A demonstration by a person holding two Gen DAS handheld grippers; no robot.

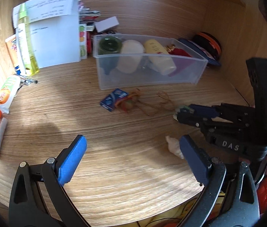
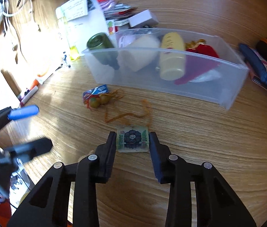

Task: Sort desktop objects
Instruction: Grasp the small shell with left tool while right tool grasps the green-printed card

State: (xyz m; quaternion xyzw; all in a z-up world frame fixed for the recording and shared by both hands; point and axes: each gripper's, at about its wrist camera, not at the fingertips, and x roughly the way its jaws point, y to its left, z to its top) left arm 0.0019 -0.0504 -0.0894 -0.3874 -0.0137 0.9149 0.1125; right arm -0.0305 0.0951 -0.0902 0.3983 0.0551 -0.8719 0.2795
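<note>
My right gripper point(image 2: 132, 135) is shut on a small clear square block point(image 2: 132, 141) with a dark flower in it, which rests on the wooden desk; the pads touch both its sides. In the left wrist view the same gripper point(image 1: 178, 113) comes in from the right with the block at its tips. My left gripper point(image 1: 132, 141) stands wide open above bare desk, nothing between its blue pads. A clear plastic bin point(image 1: 152, 75) behind holds a green jar point(image 1: 109, 45), a white roll and a yellow bottle point(image 2: 171, 56). A small blue packet point(image 1: 112, 99) and a beaded orange string point(image 2: 99, 102) lie before the bin.
A crumpled white scrap point(image 1: 172, 144) lies by the left gripper's right finger. Papers, a yellow liquid bottle point(image 1: 27, 47), tubes and markers crowd the left side. A dark blue pouch point(image 2: 258, 70) and a round black-and-orange object sit right of the bin. The desk's front edge curves close below.
</note>
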